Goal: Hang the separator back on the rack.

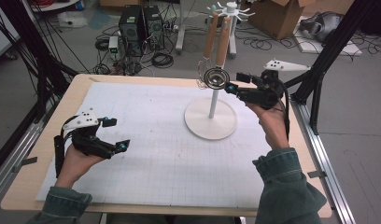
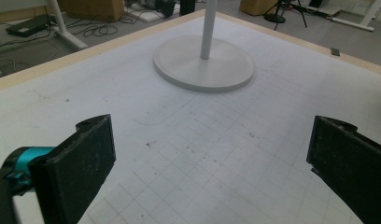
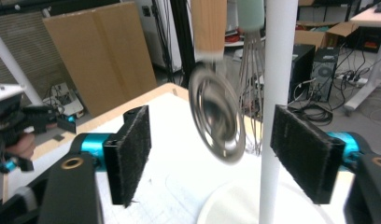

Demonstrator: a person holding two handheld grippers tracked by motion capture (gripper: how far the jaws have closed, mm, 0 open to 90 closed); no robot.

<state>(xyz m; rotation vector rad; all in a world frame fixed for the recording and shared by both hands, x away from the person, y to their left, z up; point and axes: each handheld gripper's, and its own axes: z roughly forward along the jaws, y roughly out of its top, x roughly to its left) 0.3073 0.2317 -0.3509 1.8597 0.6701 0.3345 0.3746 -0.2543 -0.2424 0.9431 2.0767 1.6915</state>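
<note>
A white rack stands on a round base [image 1: 210,122] with a thin pole [image 1: 213,100] and hooks at the top [image 1: 230,8]. Two wooden-handled utensils hang from it. One ends in a flat metal spiral head [image 1: 215,77], which looks blurred in the right gripper view [image 3: 216,121]. Behind it hangs a wire whisk [image 3: 252,70]. My right gripper [image 1: 236,82] is raised just right of the spiral head and stands open, with the head and the pole [image 3: 275,112] between its pads [image 3: 130,154]. My left gripper [image 1: 116,134] is open above the mat at the left, holding nothing [image 2: 212,172].
A white gridded mat [image 1: 170,154] covers the wooden table [image 1: 76,81]. The rack base [image 2: 203,63] lies ahead of the left gripper. Past the table are computer towers [image 1: 141,23], cables, cardboard boxes [image 1: 277,16] and black frame posts [image 1: 335,42].
</note>
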